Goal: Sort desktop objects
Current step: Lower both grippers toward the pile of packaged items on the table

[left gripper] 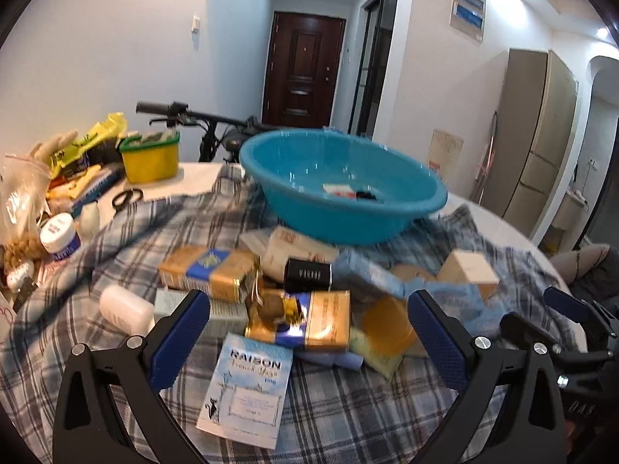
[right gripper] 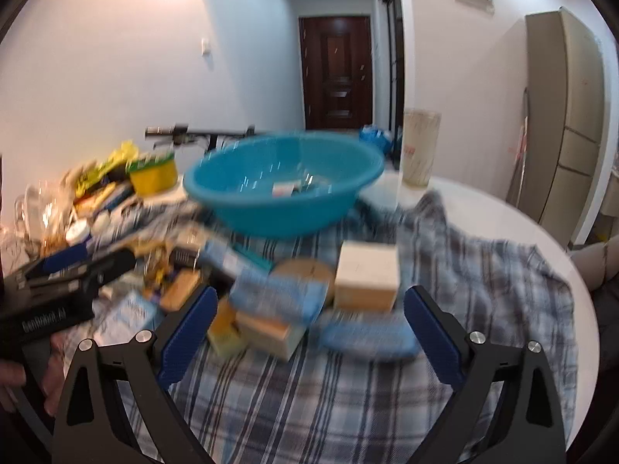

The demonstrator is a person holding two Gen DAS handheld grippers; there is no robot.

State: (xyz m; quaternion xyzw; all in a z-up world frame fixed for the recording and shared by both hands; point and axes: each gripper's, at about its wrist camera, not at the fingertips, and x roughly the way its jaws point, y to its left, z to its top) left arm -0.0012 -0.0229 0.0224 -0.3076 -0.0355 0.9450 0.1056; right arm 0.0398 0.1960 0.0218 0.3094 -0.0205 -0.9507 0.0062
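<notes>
With both my grippers, left [left gripper: 307,328] and right [right gripper: 309,328], wide and empty, the basin [left gripper: 387,224] holds little and the pile [left gripper: 271,290] waits.

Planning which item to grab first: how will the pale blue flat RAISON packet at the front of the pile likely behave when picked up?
The pale blue flat RAISON packet looks thin and boxy, so it is probably light and fairly stiff. It lies flat on the plaid cloth, so a pinch from above may slide off or snag fabric. Its far edge rests on the gold-and-blue box, so an edge grasp there seems easier.
</notes>
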